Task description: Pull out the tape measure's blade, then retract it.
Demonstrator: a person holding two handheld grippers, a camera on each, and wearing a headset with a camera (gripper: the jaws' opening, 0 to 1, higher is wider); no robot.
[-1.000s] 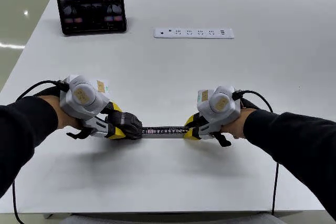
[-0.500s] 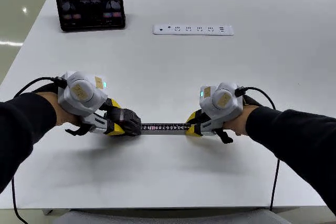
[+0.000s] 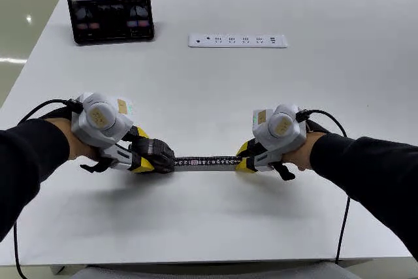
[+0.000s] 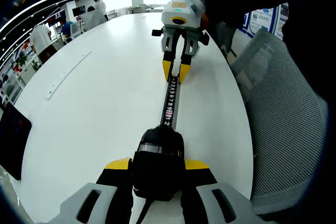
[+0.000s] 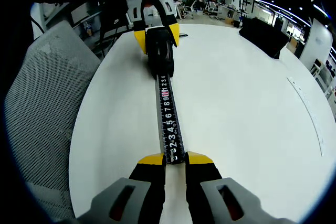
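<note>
While L gripper (image 3: 145, 159) clamps tape case (image 3: 159, 154), R gripper (image 3: 243, 161) pinches blade (image 3: 206, 161) tip. Blade prob. thin, springy; grip tip firmly.

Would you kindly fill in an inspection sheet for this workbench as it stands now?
Surface: white table, mostly bare.
Job's things: tape measure case and blade, blade drawn out flat between the grippers.
Clutter: tablet with lit screen and power strip on the far side.
Grippers: left gripper shut on the case; right gripper pinching the blade's end.
Cables: black cable from each gripper; the right one drops over the near edge.
Surroundings: mesh chair beside the table; people at far desks.
</note>
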